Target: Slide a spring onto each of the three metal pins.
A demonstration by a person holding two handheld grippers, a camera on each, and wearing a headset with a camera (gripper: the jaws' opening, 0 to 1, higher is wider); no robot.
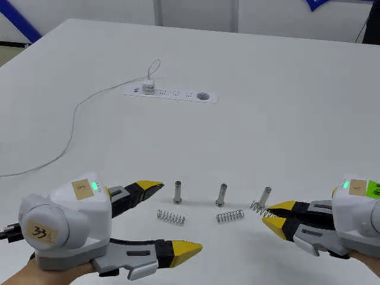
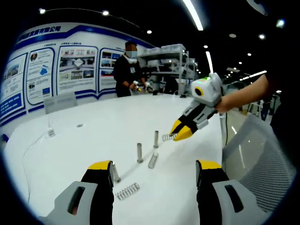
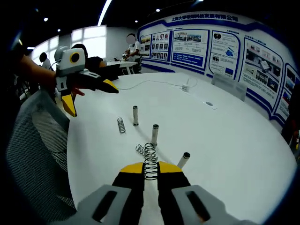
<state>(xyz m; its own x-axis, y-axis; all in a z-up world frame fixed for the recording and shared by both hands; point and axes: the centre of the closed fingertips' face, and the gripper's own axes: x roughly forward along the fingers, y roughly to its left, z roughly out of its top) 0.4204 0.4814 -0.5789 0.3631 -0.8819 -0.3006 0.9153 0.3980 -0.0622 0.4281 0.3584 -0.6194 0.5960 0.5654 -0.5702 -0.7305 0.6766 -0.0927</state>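
Three short metal pins stand in a row on the white table: left pin [image 1: 177,192], middle pin [image 1: 221,194], right pin [image 1: 265,196]. One spring [image 1: 171,217] lies in front of the left pin, and a second spring [image 1: 230,216] lies in front of the middle pin. My right gripper [image 1: 268,215] is shut on a third spring [image 3: 150,161], whose free end pokes out beside the right pin [image 3: 183,160]. My left gripper [image 1: 178,215] is open, its jaws wide apart either side of the first spring [image 2: 127,191], holding nothing.
A white power strip [image 1: 172,93] with a plugged-in adapter and a trailing cable [image 1: 74,122] lies farther back on the table. A mesh chair [image 3: 35,140] stands at the near edge. People stand at a distant bench [image 2: 126,70].
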